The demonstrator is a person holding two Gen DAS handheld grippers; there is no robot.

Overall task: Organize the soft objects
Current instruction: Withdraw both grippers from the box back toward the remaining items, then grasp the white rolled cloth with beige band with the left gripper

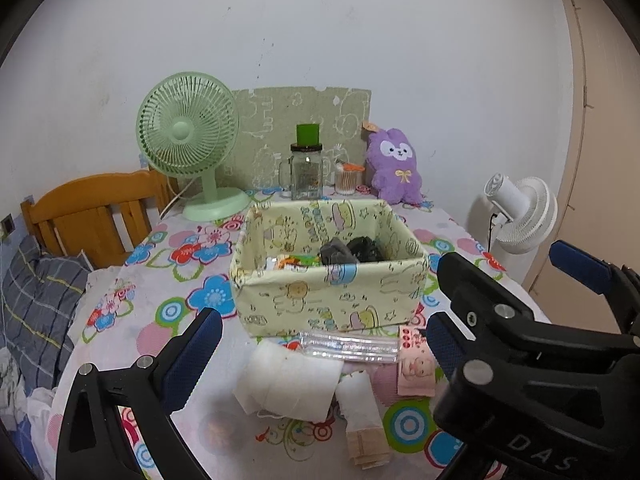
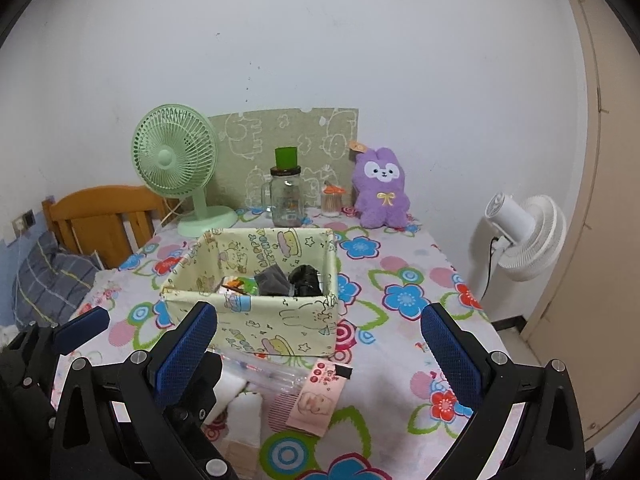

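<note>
A pale yellow fabric basket [image 1: 332, 300] [image 2: 280, 320] stands mid-table and holds dark soft items [image 1: 350, 252] and a colourful packet. In front of it lie a folded white cloth [image 1: 288, 384], a second white cloth with a beige end [image 1: 362, 420], a clear plastic bag [image 1: 348, 346] and a pink baby-print packet [image 1: 416, 364] [image 2: 320, 396]. My left gripper [image 1: 324, 352] is open above the white cloths. My right gripper [image 2: 320, 352] is open above the pink packet; it also shows in the left wrist view [image 1: 568, 304]. A purple plush rabbit [image 1: 394, 166] [image 2: 380, 188] sits at the back.
At the back stand a green desk fan [image 1: 188, 148], a glass jar with a green lid [image 1: 306, 168] and a small cotton-swab cup [image 1: 348, 178]. A wooden chair [image 1: 96, 216] and a bed are left of the table. A white fan [image 1: 520, 216] stands to the right.
</note>
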